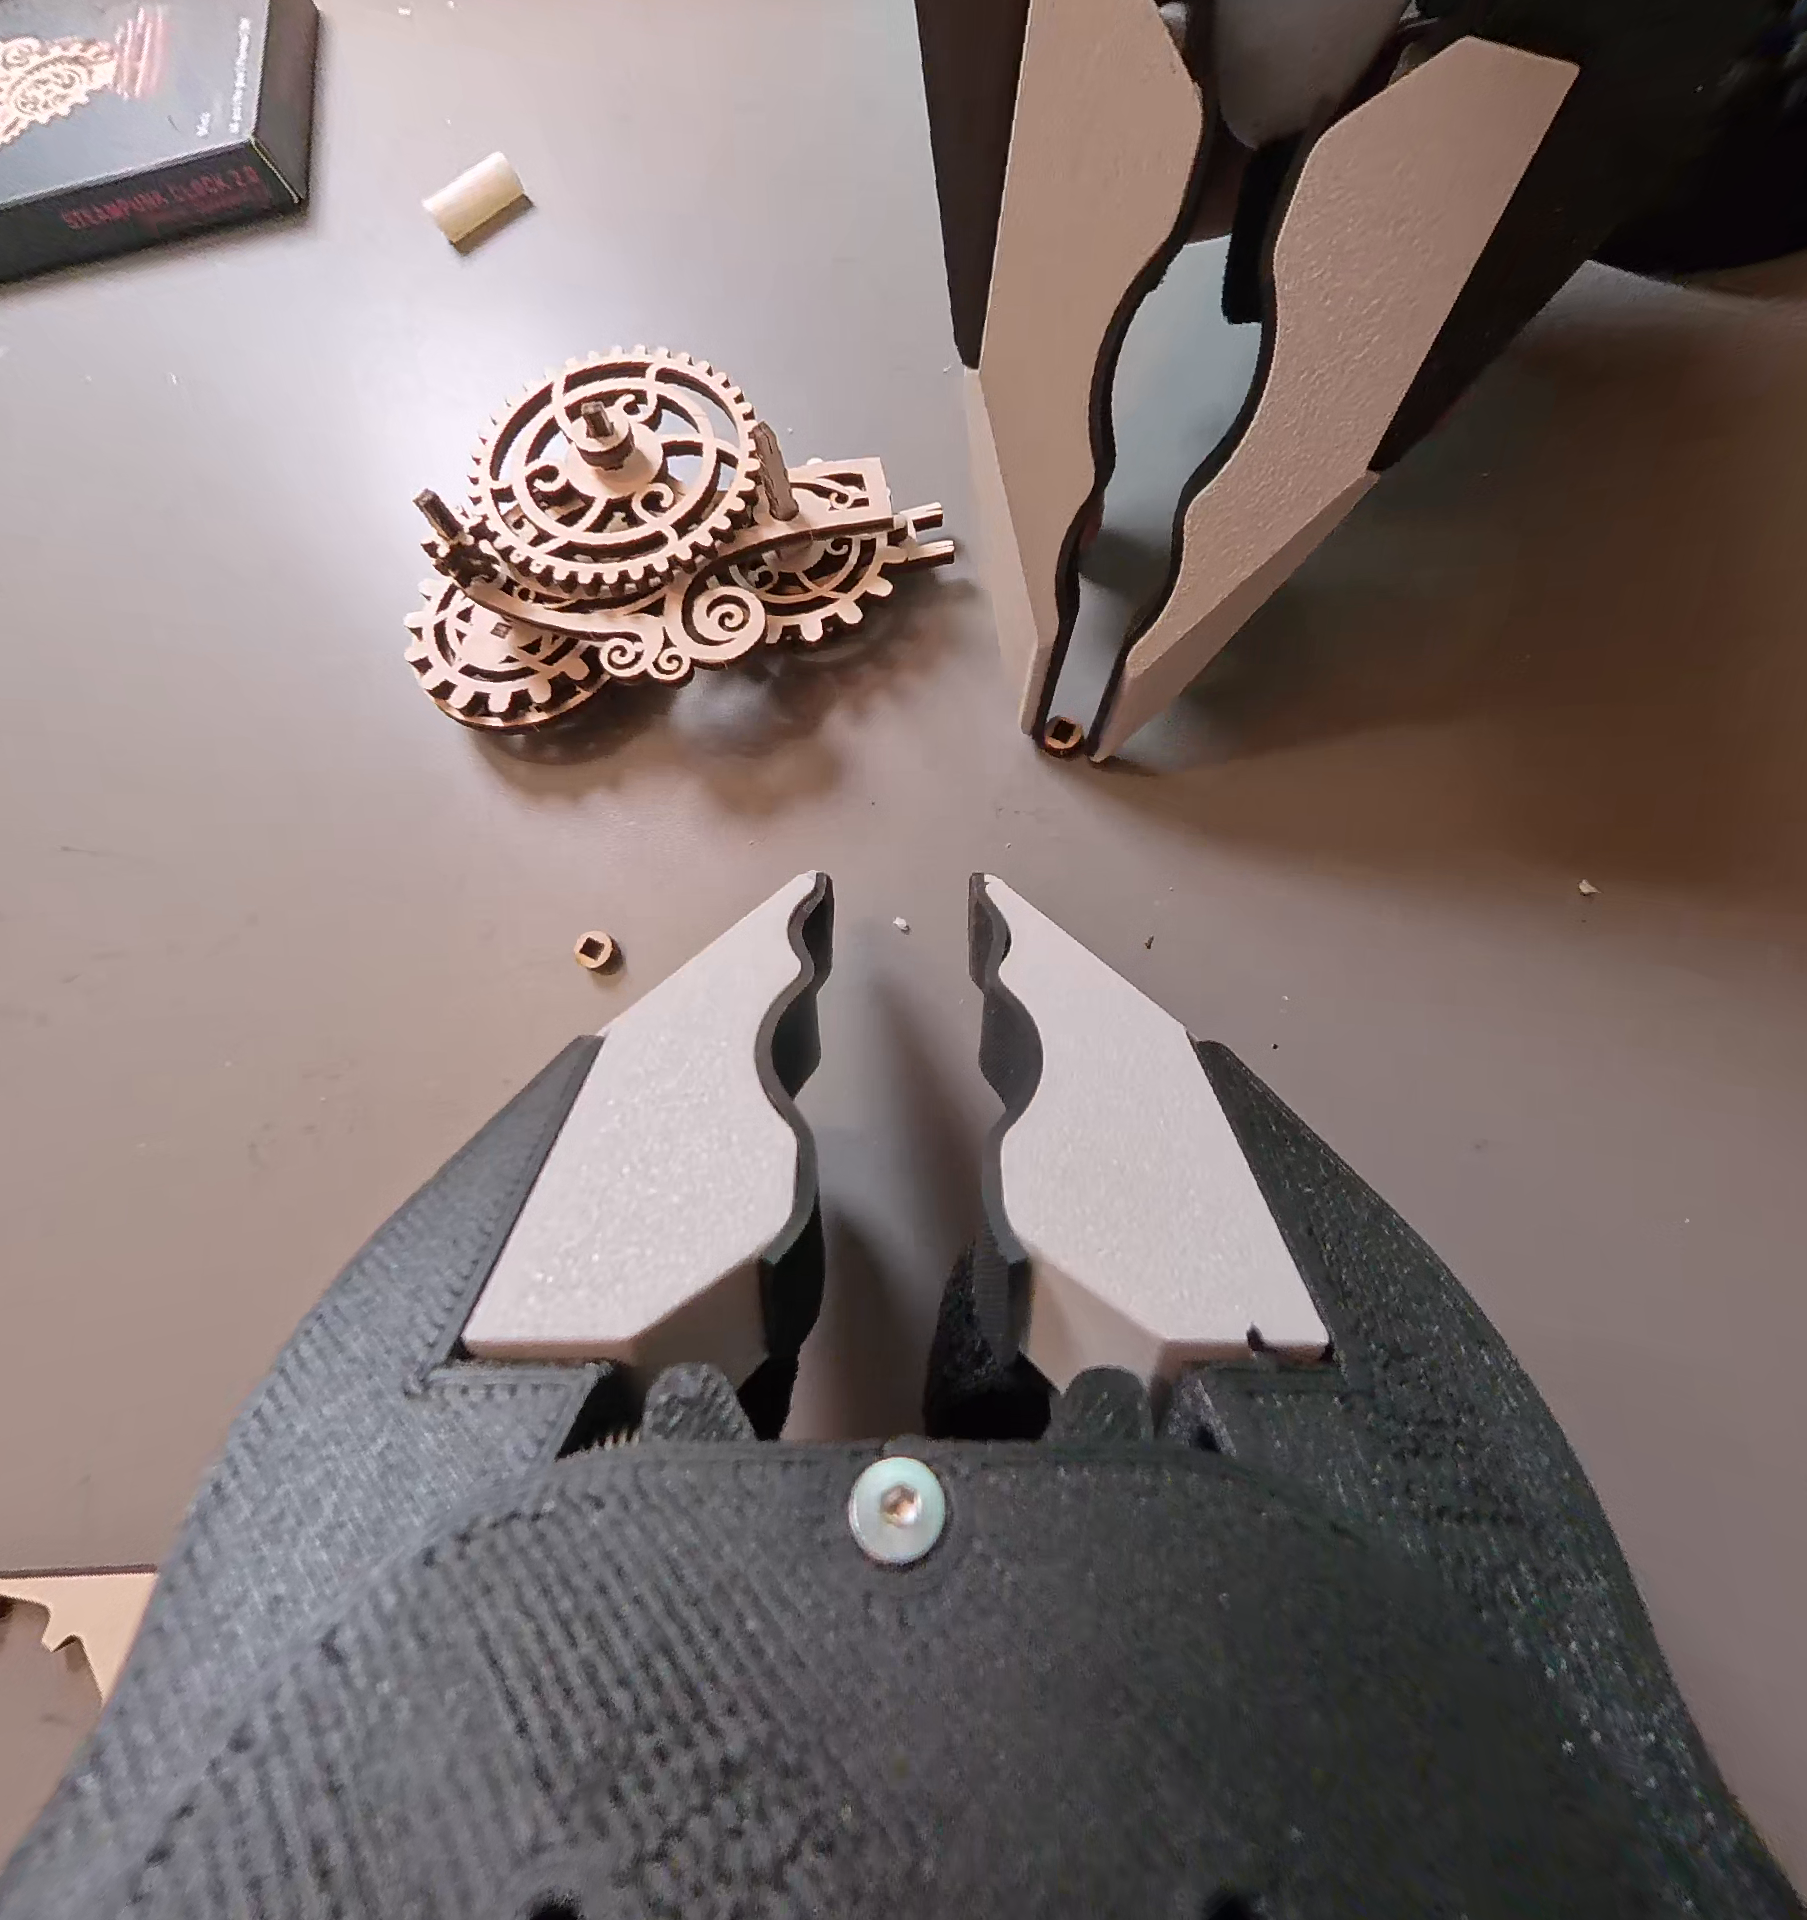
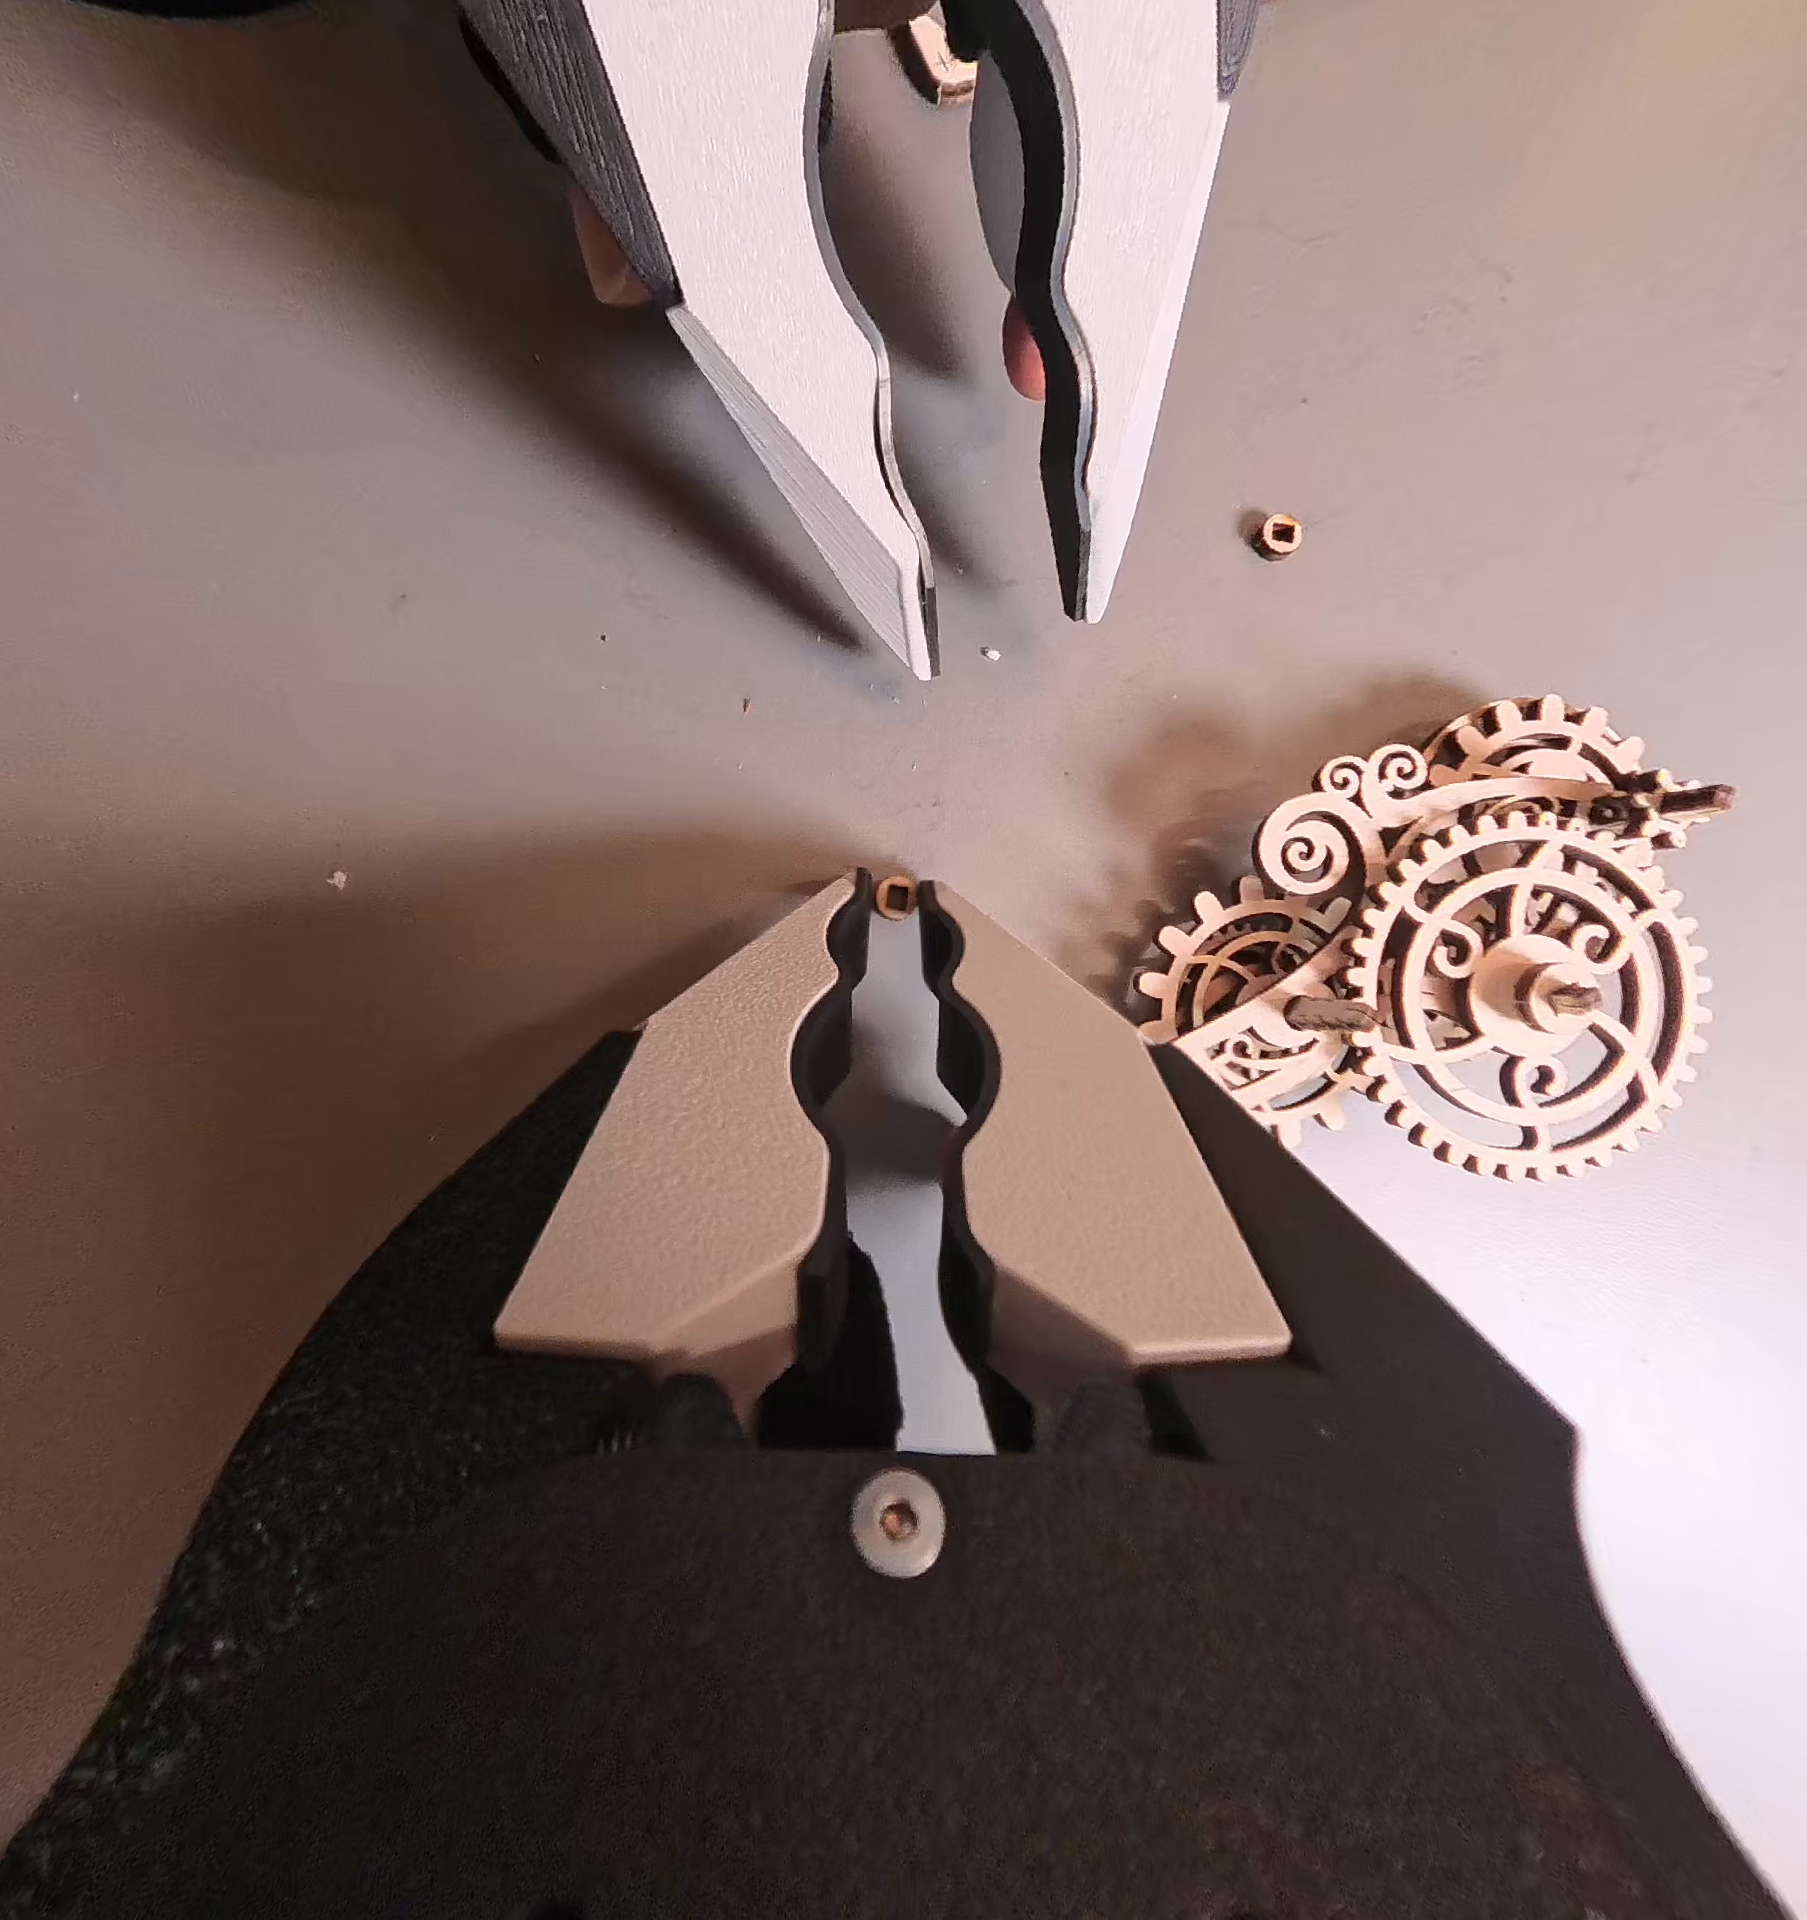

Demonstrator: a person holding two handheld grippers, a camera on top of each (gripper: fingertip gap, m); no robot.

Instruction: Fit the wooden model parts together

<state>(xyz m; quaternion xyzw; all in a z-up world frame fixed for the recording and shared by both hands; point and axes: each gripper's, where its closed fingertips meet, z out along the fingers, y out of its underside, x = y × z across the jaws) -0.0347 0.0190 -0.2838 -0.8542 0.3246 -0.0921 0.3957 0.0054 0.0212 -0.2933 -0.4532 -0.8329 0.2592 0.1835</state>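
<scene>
A wooden gear assembly [image 1: 660,551] lies on the grey table [image 1: 255,1039]; it also shows in the right wrist view [image 2: 1450,956]. My right gripper [image 2: 895,891] is shut on a small wooden ring with a square hole [image 2: 895,896], pinched at the very fingertips down at the table. The left wrist view shows that ring [image 1: 1063,740] between the right gripper's pads. My left gripper [image 1: 899,904] is open and empty just above the table, facing the right one; it also shows in the right wrist view [image 2: 1003,634]. A second small ring [image 1: 595,951] lies loose to its left, also seen in the right wrist view [image 2: 1275,535].
A black box [image 1: 120,125] lies at the far left. A short white tube piece [image 1: 478,197] lies near it. The corner of a wooden part sheet [image 1: 26,1631] shows at the lower left. Small crumbs dot the table.
</scene>
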